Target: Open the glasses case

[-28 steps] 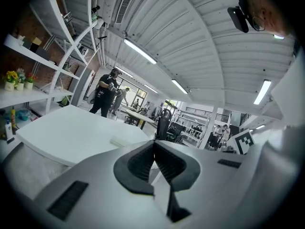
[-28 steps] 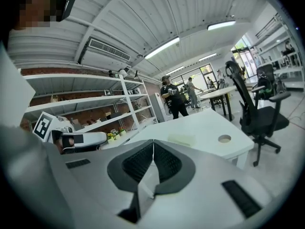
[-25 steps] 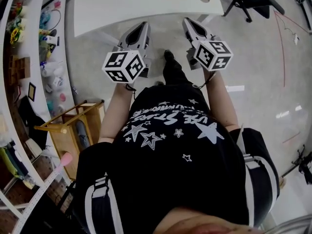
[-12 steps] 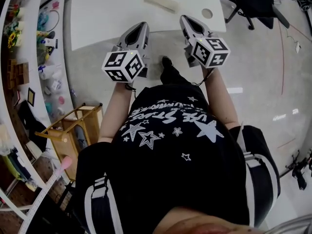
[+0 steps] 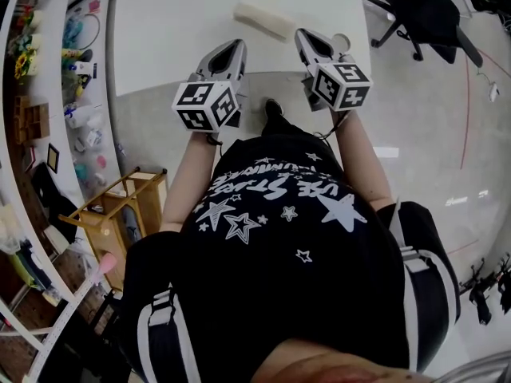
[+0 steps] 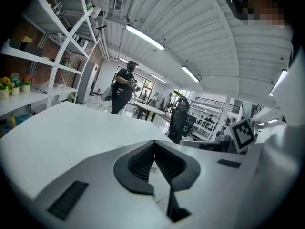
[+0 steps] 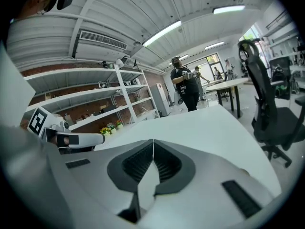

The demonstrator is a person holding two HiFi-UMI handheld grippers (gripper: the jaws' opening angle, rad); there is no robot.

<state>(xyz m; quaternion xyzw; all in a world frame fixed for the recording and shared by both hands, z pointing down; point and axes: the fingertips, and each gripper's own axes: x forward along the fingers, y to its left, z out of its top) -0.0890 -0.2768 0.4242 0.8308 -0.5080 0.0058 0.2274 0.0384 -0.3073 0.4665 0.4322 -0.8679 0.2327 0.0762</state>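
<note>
Open-plan lab/workshop floor: big white tables (image 5: 200, 22), office chairs (image 5: 423, 10), cluttered open shelves (image 5: 49, 94) on the left against a brick wall (image 6: 35, 73), strip lights (image 6: 145, 37) on a ribbed ceiling (image 6: 214, 37).

The glasses case (image 5: 264, 21) — long, pale cream, apparently closed — lies flat and slanted on the white bench (image 5: 176, 30), right of its middle.

Cream glasses case (image 5: 263, 21), white table (image 5: 176, 30)
</note>
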